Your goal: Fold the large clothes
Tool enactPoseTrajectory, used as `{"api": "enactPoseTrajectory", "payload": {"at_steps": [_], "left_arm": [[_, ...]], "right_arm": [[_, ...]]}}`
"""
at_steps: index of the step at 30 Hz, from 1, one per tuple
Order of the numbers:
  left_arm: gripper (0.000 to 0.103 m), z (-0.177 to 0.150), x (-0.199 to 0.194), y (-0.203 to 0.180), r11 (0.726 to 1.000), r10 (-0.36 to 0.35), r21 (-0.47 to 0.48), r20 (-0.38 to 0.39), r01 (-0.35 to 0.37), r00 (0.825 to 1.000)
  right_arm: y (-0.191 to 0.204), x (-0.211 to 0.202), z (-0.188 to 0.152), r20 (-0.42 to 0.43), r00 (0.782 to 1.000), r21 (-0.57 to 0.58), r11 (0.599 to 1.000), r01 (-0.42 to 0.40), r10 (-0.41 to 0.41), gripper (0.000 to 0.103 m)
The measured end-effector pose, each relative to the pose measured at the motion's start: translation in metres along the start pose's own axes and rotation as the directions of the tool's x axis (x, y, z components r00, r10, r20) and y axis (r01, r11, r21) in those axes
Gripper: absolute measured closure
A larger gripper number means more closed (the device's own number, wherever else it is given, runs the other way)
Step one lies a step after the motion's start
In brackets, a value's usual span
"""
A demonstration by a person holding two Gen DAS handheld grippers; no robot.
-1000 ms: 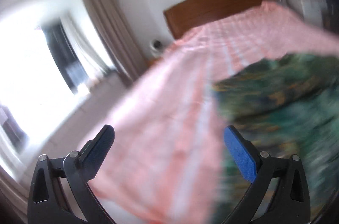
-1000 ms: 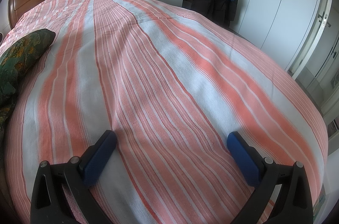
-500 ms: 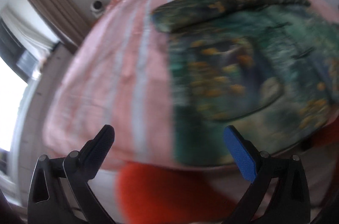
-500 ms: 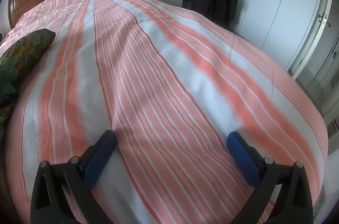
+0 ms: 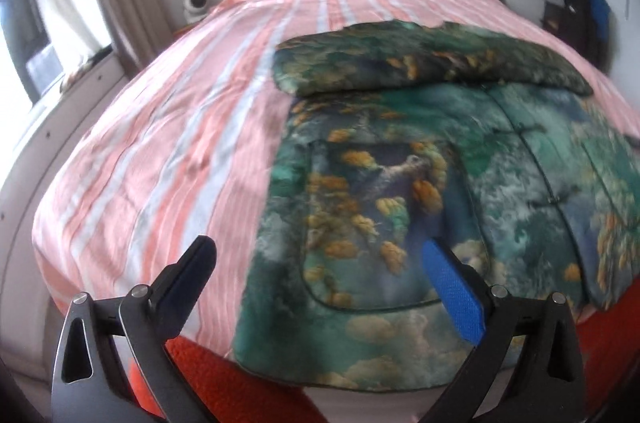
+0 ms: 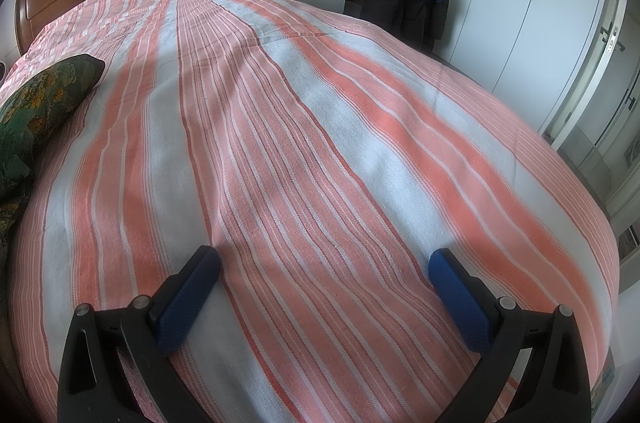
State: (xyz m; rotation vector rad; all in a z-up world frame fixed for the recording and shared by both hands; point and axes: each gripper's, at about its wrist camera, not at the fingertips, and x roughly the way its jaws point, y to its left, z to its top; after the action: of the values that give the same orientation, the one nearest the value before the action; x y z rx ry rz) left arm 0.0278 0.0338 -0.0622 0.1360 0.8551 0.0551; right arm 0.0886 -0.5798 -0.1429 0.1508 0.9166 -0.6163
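While the green patterned jacket [image 5: 400, 183] is lying flat on the striped bedspread [image 5: 180, 127], directly ahead of the left gripper [image 5: 320, 259] (jaws spread, empty), the right gripper [image 6: 324, 275], also released, is facing bare bedspread, so the left is nearer.

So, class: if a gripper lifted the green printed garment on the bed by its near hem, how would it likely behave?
The green printed garment looks padded and quilted, so it would probably drape limply rather than hold shape. Spread wide over the striped bedspread, it likely feels bulky. One corner grip would probably let the rest trail.
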Motion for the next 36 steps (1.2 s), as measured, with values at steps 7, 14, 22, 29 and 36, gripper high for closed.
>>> {"api": "enactPoseTrajectory", "payload": {"at_steps": [7, 14, 22, 29, 36], "left_arm": [[0.000, -0.002, 0.011, 0.014, 0.997, 0.012, -0.080, -0.037, -0.015, 0.999], [0.000, -0.003, 0.019, 0.017, 0.993, 0.008, -0.118, -0.057, -0.015, 0.998], [0.000, -0.005, 0.023, 0.020, 0.991, 0.022, -0.133, -0.071, -0.031, 0.997], [0.000, -0.005, 0.026, 0.024, 0.988, 0.029, -0.150, -0.076, -0.040, 0.997], [0.000, -0.004, 0.026, 0.036, 0.980, 0.054, -0.189, -0.087, -0.070, 0.995]], "right_arm": [[0.000, 0.000, 0.000, 0.000, 1.000, 0.000, 1.000, 0.000, 0.000, 0.000], [-0.001, 0.000, 0.000, 0.000, 1.000, 0.000, 1.000, 0.000, 0.000, 0.000], [0.000, 0.000, 0.000, 0.000, 1.000, 0.000, 1.000, 0.000, 0.000, 0.000], [0.000, 0.000, 0.000, 0.000, 1.000, 0.000, 1.000, 0.000, 0.000, 0.000], [-0.001, 0.000, 0.000, 0.000, 1.000, 0.000, 1.000, 0.000, 0.000, 0.000]]}}
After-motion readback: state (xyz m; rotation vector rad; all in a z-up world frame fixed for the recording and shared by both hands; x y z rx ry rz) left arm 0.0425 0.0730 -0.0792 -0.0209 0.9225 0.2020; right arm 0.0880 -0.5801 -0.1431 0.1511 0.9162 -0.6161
